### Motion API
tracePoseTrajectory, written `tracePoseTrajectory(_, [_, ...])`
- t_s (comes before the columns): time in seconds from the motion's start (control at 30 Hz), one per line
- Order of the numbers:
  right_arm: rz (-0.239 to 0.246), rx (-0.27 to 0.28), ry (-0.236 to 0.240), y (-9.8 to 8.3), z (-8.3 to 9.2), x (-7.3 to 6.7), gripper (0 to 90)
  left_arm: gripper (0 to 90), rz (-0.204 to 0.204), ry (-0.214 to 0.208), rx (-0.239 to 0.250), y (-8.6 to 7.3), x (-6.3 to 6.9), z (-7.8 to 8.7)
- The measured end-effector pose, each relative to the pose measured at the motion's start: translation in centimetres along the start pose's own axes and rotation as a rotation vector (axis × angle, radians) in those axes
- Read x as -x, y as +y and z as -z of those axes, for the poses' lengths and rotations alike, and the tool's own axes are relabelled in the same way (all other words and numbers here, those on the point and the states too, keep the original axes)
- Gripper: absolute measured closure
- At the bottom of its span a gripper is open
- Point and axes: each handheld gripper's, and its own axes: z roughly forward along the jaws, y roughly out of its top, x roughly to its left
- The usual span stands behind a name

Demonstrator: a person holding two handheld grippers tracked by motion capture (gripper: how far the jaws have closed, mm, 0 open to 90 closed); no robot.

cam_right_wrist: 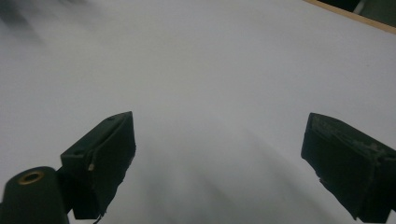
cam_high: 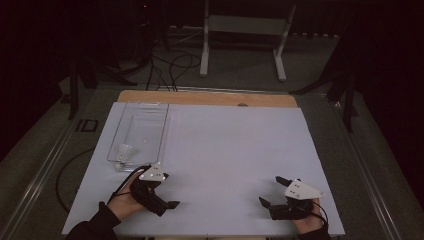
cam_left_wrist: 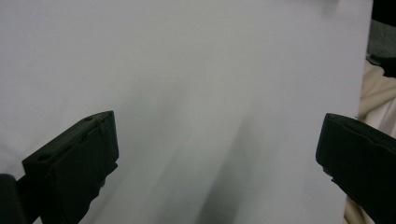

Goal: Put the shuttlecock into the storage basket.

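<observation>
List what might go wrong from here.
1. The shuttlecock sits at the near end of the clear tray; reaching in with the left tongs could knock the light tray sideways.
2. Both tongs, left and right tongs, are open and empty; a squeeze might crush the shuttlecock's feathers.

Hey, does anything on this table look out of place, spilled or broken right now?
Nothing stands out. The small white shuttlecock sits inside the clear plastic tray, and the left gripper and right gripper hold nothing, jaws apart.
</observation>
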Motion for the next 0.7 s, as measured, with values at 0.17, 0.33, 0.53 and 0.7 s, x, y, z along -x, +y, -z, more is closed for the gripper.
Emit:
tracePoseTrajectory(0.17, [0.003,0.0,-0.002,0.0,0.0,0.0,10.0,0.0,0.019,0.024,-0.012,-0.9,0.0,0.3])
tracePoseTrajectory(0.33, [0.002,-0.001,0.0,0.0,0.0,0.0,10.0,0.0,0.039,0.038,0.005,-1.7,-0.2,0.8])
tracePoseTrajectory(0.53, [0.002,-0.003,0.0,0.0,0.0,0.0,10.0,0.0,0.055,0.054,0.024,-2.6,-0.4,1.0])
tracePoseTrajectory(0.7, [-0.001,-0.004,0.002,0.0,-0.1,0.0,10.0,0.0,0.061,0.067,0.038,-3.0,-0.4,1.2])
